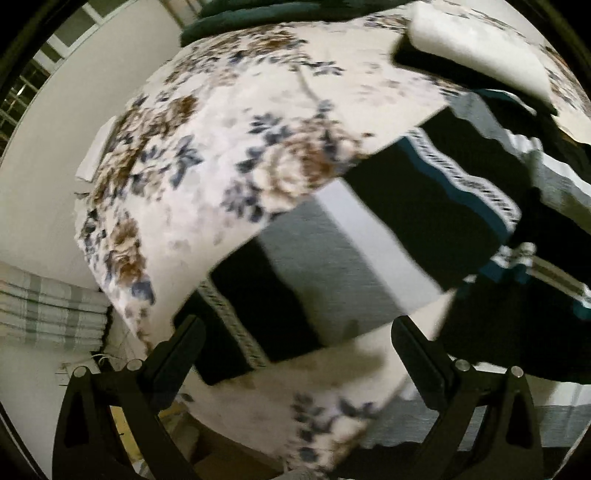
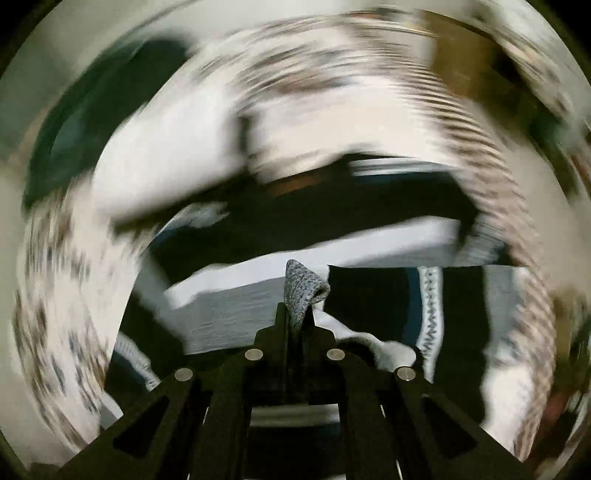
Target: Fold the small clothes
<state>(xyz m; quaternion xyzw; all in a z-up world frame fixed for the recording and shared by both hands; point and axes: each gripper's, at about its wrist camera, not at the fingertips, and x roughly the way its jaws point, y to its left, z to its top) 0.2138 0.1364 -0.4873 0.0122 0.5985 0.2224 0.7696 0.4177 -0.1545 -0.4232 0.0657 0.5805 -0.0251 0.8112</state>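
Observation:
A striped knit garment (image 1: 332, 258) with black, grey, white and teal bands lies across a floral bedspread (image 1: 221, 147). My left gripper (image 1: 295, 350) hangs above its near edge, jaws wide apart with nothing between them. In the right wrist view my right gripper (image 2: 297, 314) is shut on a fold of the garment's grey knit (image 2: 303, 284), which sticks up between the fingertips. The rest of the garment (image 2: 388, 302) spreads beneath it. That view is heavily motion-blurred.
A white folded piece on a dark one (image 1: 472, 51) lies at the far right of the bed. Dark green fabric (image 1: 258, 14) sits at the far edge. A plaid cloth stack (image 1: 48, 314) lies left of the bed, beside a pale wall (image 1: 55, 147).

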